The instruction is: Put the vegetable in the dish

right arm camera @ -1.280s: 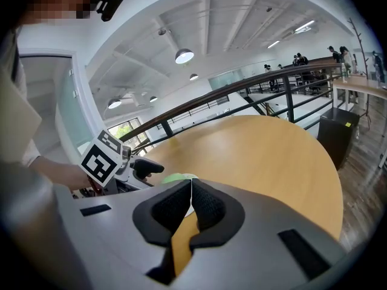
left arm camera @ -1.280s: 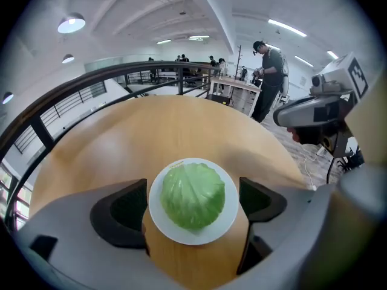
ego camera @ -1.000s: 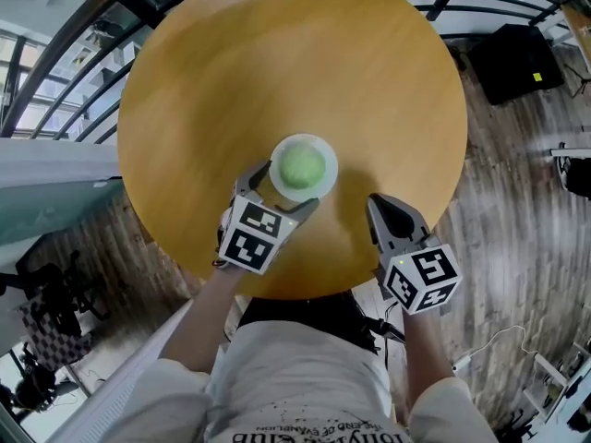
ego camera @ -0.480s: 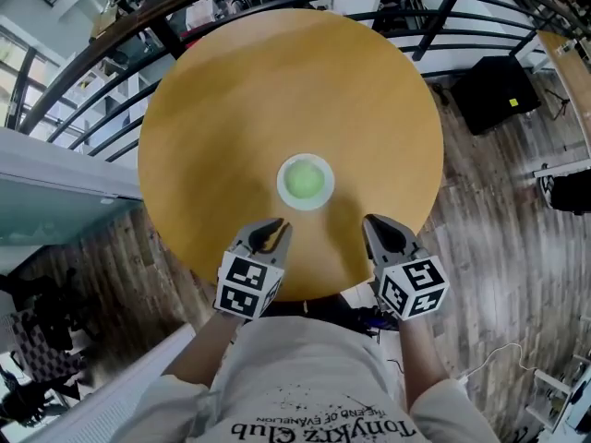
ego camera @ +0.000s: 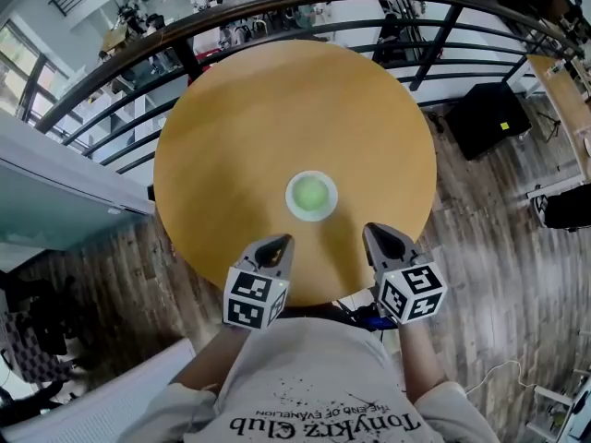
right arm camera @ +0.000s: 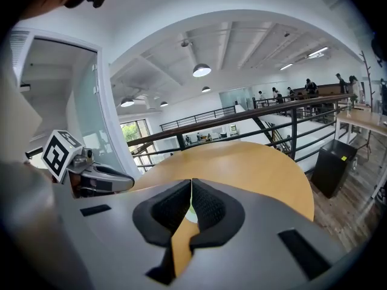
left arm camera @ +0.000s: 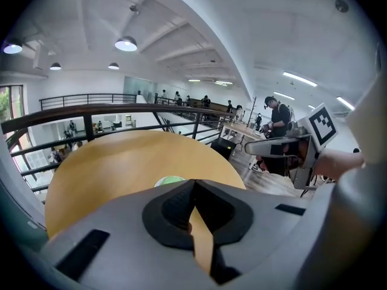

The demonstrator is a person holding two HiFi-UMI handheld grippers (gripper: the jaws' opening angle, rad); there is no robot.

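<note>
Two sets of jaws are pressed fully together with nothing between them. Left gripper (ego camera: pixel 275 245) hangs over the near edge of the round wooden table (ego camera: pixel 231 127). Ahead of its fingertips and slightly to their right, the green vegetable (ego camera: pixel 311 193) already lies in the small white dish (ego camera: pixel 311 216). It looks light, rounded and smooth, likely slippery, so a gentle pinch across its widest part would suit. Right gripper (ego camera: pixel 381 236) has the dish ahead and to the left of its fingertips.

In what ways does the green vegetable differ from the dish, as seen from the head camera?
Colour: the vegetable is light green, the dish white. Size: the vegetable is smaller than the dish. Place: the vegetable lies inside the dish, while the dish stands on the round table. Both look round from above.
</note>
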